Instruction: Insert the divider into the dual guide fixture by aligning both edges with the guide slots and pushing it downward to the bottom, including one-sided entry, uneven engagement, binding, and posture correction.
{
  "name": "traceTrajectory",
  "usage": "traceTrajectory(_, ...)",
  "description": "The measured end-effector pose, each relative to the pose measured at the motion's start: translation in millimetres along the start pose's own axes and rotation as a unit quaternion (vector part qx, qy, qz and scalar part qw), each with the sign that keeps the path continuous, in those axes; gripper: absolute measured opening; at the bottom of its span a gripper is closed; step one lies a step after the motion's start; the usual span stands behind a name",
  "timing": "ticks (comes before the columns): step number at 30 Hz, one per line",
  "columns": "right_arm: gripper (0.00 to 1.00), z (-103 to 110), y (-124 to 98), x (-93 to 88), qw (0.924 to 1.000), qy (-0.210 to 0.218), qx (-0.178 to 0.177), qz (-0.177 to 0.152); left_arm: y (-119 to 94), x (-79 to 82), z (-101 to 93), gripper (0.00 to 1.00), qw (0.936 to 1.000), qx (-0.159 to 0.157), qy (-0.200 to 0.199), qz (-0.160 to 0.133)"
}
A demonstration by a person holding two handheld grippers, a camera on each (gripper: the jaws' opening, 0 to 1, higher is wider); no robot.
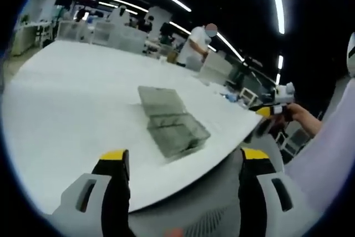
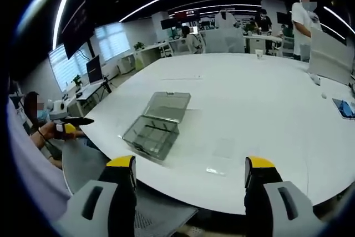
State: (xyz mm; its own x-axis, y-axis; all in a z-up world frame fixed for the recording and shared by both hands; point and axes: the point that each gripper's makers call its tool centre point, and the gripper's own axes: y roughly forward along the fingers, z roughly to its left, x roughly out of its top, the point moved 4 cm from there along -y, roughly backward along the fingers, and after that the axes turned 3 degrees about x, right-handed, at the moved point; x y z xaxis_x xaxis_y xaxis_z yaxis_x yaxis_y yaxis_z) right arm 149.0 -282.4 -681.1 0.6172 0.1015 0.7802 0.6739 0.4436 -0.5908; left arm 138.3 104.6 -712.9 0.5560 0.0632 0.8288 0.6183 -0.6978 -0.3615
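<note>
A clear plastic fixture box [image 1: 176, 131] with inner partitions sits on the white table [image 1: 66, 109], its lid folded open flat behind it. In the right gripper view the same box [image 2: 152, 134] lies left of centre. A faint clear flat piece [image 2: 223, 148], perhaps the divider, lies on the table to its right. My left gripper [image 1: 184, 156] is open and holds nothing, back from the table's edge. My right gripper [image 2: 191, 164] is also open with nothing in it. Each gripper appears in the other's view, held in a hand: right [image 1: 273, 112], left [image 2: 69, 123].
A grey mesh chair [image 1: 194, 220] stands below the table's near edge. People stand and sit at the far side by screens and partitions [image 2: 333, 54]. A small cup [image 2: 259, 54] and a blue item [image 2: 345, 108] rest far across the table.
</note>
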Motion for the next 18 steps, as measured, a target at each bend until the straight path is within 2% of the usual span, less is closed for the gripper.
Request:
traceTrajectory(8, 0.76, -2, 8, 9.6, 0.9999, 0.015, -0.007, 0.001, 3, 1.1, -6.3, 0.80, 0.9997, -0.013, 0.013, 0.014)
traceTrajectory(18, 0.70, -10, 22, 17.0, 0.9990, 0.040, -0.020, 0.011, 4, -0.9, -10.6, 0.80, 1.0000, -0.002, 0.002, 0.002)
